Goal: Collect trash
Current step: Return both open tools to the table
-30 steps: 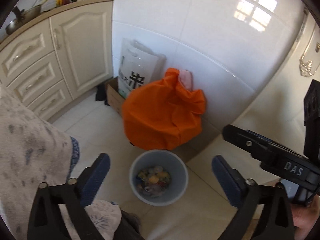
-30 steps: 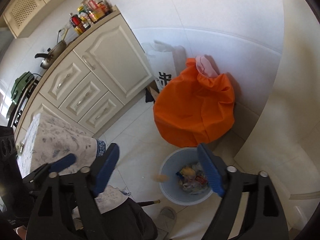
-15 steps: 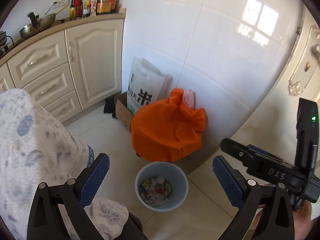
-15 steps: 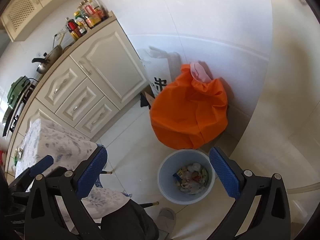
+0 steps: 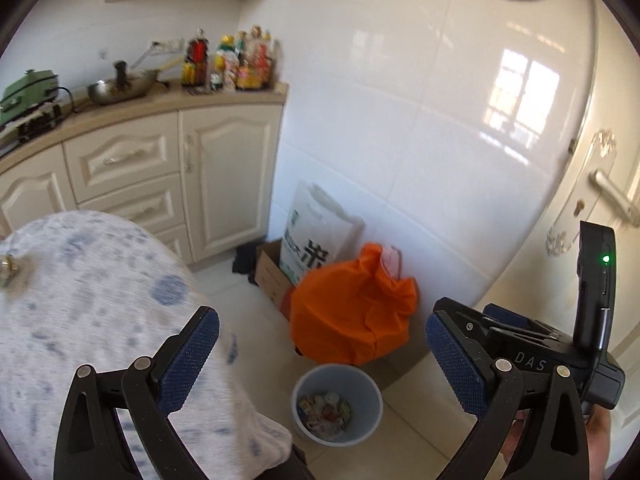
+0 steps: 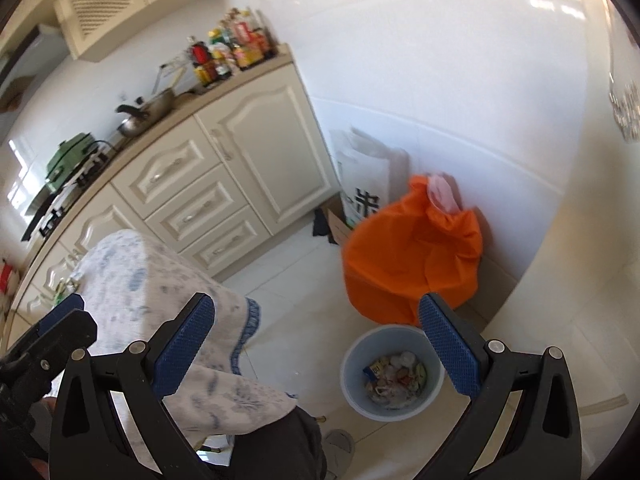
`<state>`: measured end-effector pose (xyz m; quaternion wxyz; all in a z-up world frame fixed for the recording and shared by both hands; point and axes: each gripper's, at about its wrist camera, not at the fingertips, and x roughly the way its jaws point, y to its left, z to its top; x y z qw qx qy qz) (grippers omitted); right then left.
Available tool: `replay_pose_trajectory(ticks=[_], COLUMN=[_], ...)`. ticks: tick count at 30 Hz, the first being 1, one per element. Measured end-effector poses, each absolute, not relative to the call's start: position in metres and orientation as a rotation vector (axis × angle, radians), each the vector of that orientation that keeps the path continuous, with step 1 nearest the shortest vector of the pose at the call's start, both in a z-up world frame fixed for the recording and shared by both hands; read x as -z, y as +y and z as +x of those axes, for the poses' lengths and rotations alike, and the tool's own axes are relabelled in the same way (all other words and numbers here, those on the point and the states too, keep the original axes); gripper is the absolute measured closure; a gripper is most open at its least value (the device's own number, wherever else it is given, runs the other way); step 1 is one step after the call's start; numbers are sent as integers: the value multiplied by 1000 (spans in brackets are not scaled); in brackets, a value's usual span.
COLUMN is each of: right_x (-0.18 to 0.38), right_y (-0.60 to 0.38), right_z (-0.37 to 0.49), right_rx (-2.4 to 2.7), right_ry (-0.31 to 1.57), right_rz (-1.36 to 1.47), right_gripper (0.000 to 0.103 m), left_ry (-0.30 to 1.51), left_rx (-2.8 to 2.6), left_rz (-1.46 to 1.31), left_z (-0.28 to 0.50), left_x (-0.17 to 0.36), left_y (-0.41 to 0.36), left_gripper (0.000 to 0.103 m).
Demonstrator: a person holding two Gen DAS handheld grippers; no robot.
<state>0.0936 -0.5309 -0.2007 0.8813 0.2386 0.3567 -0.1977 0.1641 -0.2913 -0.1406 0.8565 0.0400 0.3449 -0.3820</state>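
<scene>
A pale blue bin stands on the floor below me, with several bits of mixed trash in it. It also shows in the right wrist view, trash inside. My left gripper is open and empty, high above the bin. My right gripper is open and empty, also well above the bin. The right gripper's body shows at the right of the left wrist view. A small metal object lies on the tablecloth at the far left, blurred.
A table with a blue-patterned white cloth is at the left; it also shows in the right wrist view. An orange bag, a white rice sack and a cardboard box stand against the tiled wall. Cream cabinets carry bottles and a pan.
Both grippers have risen and tilted up from the bin, which now looks smaller and lower. The right gripper dropped a piece of trash into the bin. More counter and tablecloth show.
</scene>
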Motion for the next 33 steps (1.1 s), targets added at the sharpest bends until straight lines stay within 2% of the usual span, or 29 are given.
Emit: replay_pose_trajectory(ticks=[12,17,25,33], right_x=[147,139,148,182], right_y=[-430,-381,-302,-256], right_z=[154,188,248,316], right_rx=[211,104,-52,-119], right_ry=[697,699,731,798], right_rz=[354,301,204,109], right_gripper=[0,0,0,0], left_ry=[608,569,589,657], left_rx=[615,485,293,174], left_rz=[-4,-13,-47,-39], left_z=[151,155,181,252], left_x=[91,88,100,115], left_y=[-140,-82,-9,-7], left_gripper=[1,1,1,1])
